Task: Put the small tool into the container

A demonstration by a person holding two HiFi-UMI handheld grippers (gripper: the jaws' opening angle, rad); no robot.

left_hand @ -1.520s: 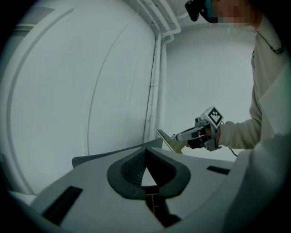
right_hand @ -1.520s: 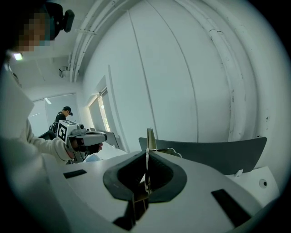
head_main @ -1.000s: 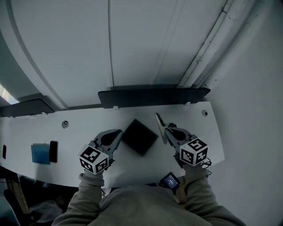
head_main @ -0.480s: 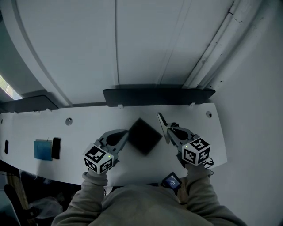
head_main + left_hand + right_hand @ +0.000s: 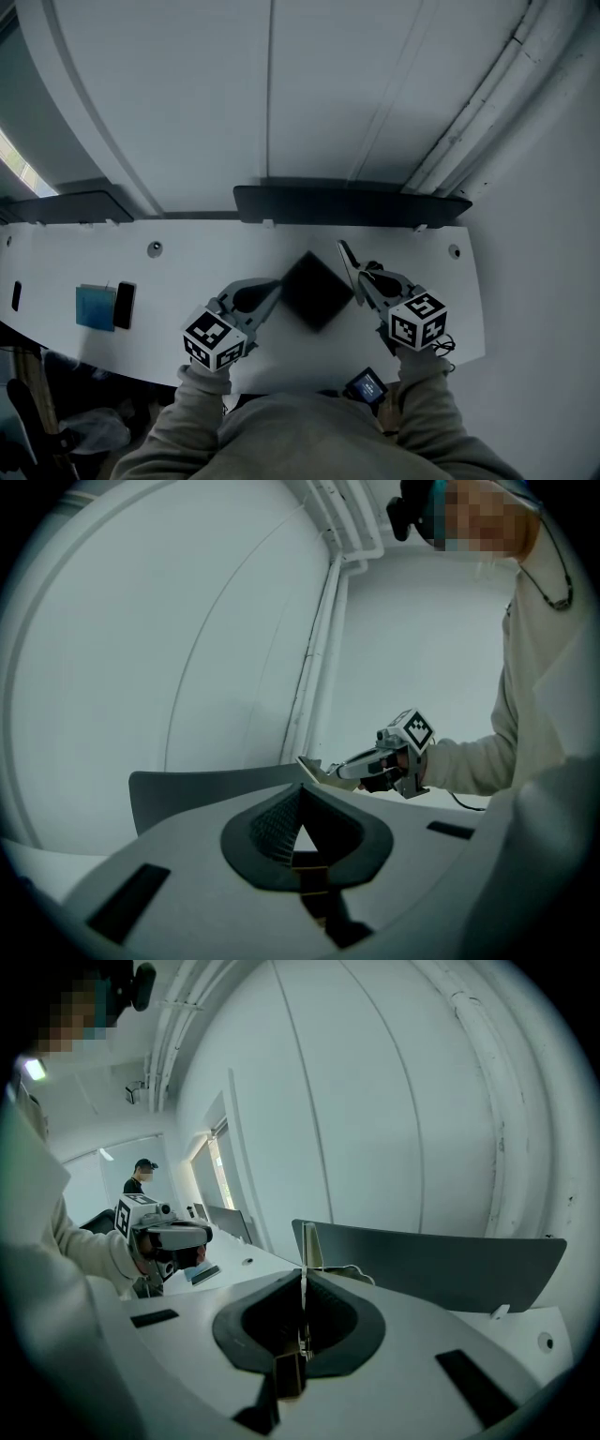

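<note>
- Currently, on the head view, I have both grippers over the white desk [image 5: 187, 272], with the black square container [image 5: 317, 291] between them.
- My right gripper [image 5: 361, 279] is clamped on the small tool [image 5: 346, 260], a thin, pale, flat strip. Its own view shows the strip standing edge-on out of the closed pads.
- The small tool points away from me, toward the dark partition [image 5: 352, 204] along the desk's far edge. It sits just beside the container's right corner and is not inside it. I cannot tell whether the two touch.
- My left gripper [image 5: 274, 286] has its jaws together. In its own view the pads meet at the tip, and I can make out nothing between them.
- From above, the left tips sit right at the container's left corner. Whether they pinch its edge I cannot tell.
- Well off to the left lie a blue flat item [image 5: 97, 307] and, just beside it, a black phone [image 5: 124, 305].
- Near my chest, at the desk's near edge, sits a small device with a blue screen [image 5: 364, 384].
</note>
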